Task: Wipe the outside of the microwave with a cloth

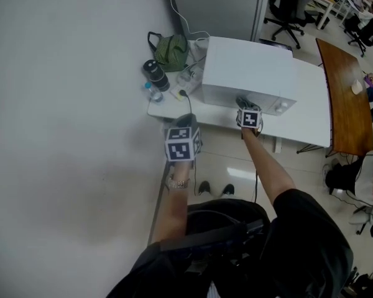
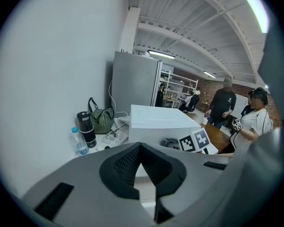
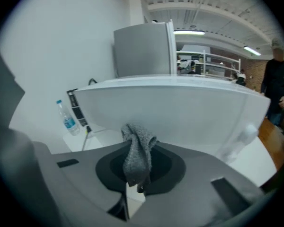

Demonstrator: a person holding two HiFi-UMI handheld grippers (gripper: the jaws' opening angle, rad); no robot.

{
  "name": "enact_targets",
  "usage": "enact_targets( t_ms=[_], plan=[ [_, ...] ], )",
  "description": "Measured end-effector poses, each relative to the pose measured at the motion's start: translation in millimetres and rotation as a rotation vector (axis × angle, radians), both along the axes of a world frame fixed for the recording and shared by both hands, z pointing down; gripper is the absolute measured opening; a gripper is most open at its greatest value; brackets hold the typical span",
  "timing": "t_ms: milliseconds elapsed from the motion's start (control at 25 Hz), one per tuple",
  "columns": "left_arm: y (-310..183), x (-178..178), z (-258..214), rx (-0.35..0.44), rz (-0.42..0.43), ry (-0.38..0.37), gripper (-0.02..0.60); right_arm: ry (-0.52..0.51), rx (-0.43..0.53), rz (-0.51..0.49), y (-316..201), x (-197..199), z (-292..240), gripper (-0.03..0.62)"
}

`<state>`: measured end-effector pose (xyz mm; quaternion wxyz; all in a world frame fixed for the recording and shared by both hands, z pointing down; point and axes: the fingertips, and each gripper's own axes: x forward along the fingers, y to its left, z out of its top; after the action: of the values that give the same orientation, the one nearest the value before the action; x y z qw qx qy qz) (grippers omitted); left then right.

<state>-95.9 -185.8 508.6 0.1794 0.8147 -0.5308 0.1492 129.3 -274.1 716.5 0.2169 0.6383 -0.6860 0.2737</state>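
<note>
The right gripper is pinching a grey cloth between its closed jaws, right up at the front face of the white microwave on the table. The left gripper is hovering beside it, jaws together on nothing.

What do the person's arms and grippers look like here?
The left gripper and right gripper have grey bodies, black textured pads, and a cube of black-and-white square markers each. Short black sleeves; a metal wristband on the left wrist.
</note>
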Motion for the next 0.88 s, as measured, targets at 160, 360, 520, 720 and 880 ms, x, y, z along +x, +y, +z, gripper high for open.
enact_targets(
  t_ms=[160, 360, 520, 720, 880],
  plan=[
    [5.2, -20.5, 3.5, -0.019, -0.042, 0.0, 0.0, -0.053, -0.009, -0.142, -20.3, -106.6, 2.6, 0.028],
    [21.4, -46.2, -4.5, -0.021, -0.089, -0.026, 0.0, -0.004, -0.061, -0.236, -38.4, -153.9, 19.4, 0.029],
    [28.4, -63.0, -2.6, -0.029, -0.116, -0.041, 0.0, 0.031, -0.062, -0.217, -45.8, -125.5, 26.5, 0.029],
    [19.9, -53.2, 0.9, -0.038, -0.092, -0.026, 0.0, 0.077, -0.096, -0.121, -30.3, -39.2, 32.9, 0.029],
    [15.7, -18.7, -3.6, -0.029, -0.019, -0.012, 0.0, 0.093, -0.118, -0.017, -7.8, 43.2, 40.5, 0.029]
  ],
)
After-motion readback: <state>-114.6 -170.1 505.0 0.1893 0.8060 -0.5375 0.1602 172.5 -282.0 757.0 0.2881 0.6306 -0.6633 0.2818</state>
